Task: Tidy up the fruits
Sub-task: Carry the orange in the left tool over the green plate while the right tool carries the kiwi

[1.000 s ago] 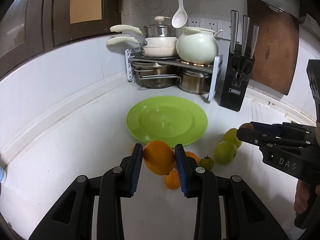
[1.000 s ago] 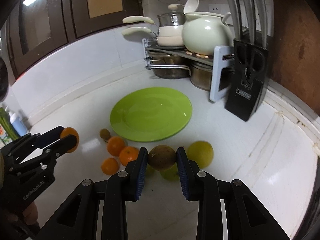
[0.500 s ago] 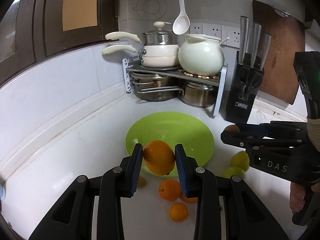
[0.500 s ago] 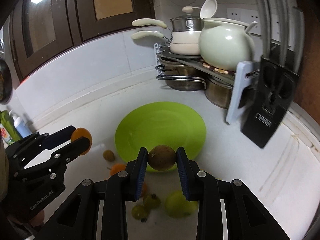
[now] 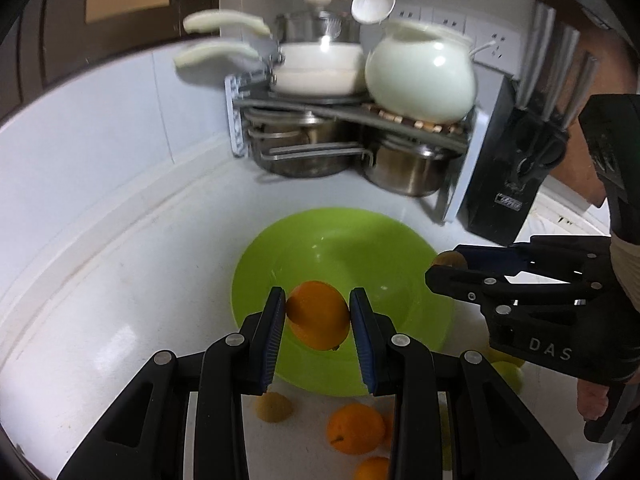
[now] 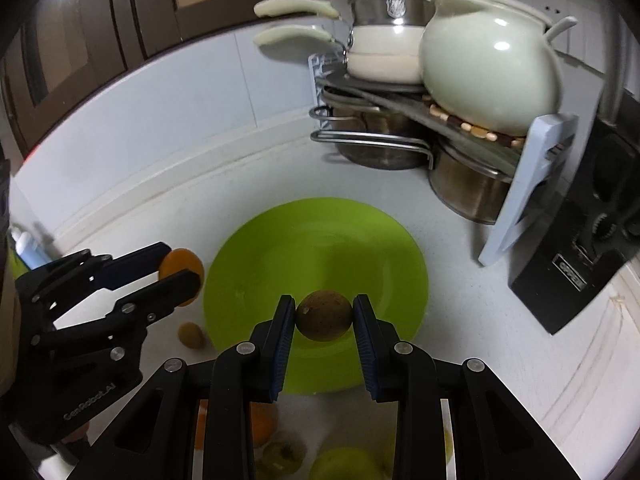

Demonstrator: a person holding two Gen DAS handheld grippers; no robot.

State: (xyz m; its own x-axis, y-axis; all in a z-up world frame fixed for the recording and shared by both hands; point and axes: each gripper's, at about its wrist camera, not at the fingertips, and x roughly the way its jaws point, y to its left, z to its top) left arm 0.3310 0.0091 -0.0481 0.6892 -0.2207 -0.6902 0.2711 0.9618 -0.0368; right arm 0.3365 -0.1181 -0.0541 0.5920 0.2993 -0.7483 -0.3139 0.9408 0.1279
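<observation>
**Two fruits carried over the green plate**

White countertop fills the corner of a kitchen, with a pot rack at twelve o'clock and a black knife block at two o'clock in the left wrist view. At the centre of the counter lies a lime-green plate, bare of fruit.

Clenched between the pads of the left gripper is an orange, which hangs above the plate's near half, toward six o'clock of its centre. The right gripper pinches a brown, rough-skinned round fruit, perhaps a kiwi, likewise over the plate's near rim area. In the left view that right gripper enters from three o'clock; in the right view the left one comes in from nine o'clock, at the plate's left edge.

Loose fruit waits on the counter at six o'clock, nearer than the plate: small oranges, a small brown fruit, yellow-green ones.

Both held fruits appear to have plate beneath them, so the coming move looks like a lowering and release. The right one sits nearer the plate's middle.
</observation>
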